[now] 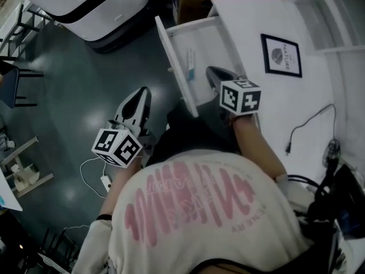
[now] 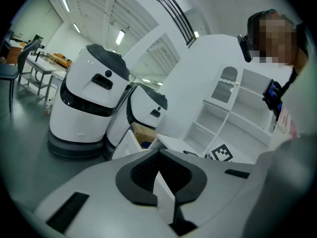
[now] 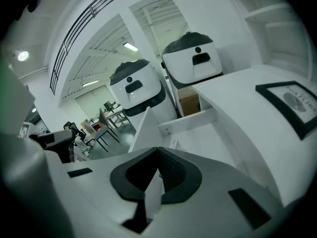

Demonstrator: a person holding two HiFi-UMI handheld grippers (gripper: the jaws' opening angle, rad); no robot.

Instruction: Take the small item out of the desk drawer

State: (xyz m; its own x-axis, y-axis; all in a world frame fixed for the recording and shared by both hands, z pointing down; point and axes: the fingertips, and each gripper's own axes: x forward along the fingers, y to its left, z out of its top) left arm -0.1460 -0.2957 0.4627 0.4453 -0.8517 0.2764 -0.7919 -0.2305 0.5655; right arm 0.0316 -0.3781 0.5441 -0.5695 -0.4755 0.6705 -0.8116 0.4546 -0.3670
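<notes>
Hovering two grippers at the open white desk drawer (image 1: 218, 39).
Left gripper (image 1: 142, 93) clenched, empty, left of the drawer front; right gripper (image 1: 212, 72) clenched, empty, over the drawer; small pale flat packet (image 1: 190, 65) inside, just left of its tip.

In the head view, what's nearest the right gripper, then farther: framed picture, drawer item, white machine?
1. Small item, in the drawer, just left of the right gripper.
2. Framed picture, on the desk, to the right.
3. White machine, on the floor, far left.
</notes>
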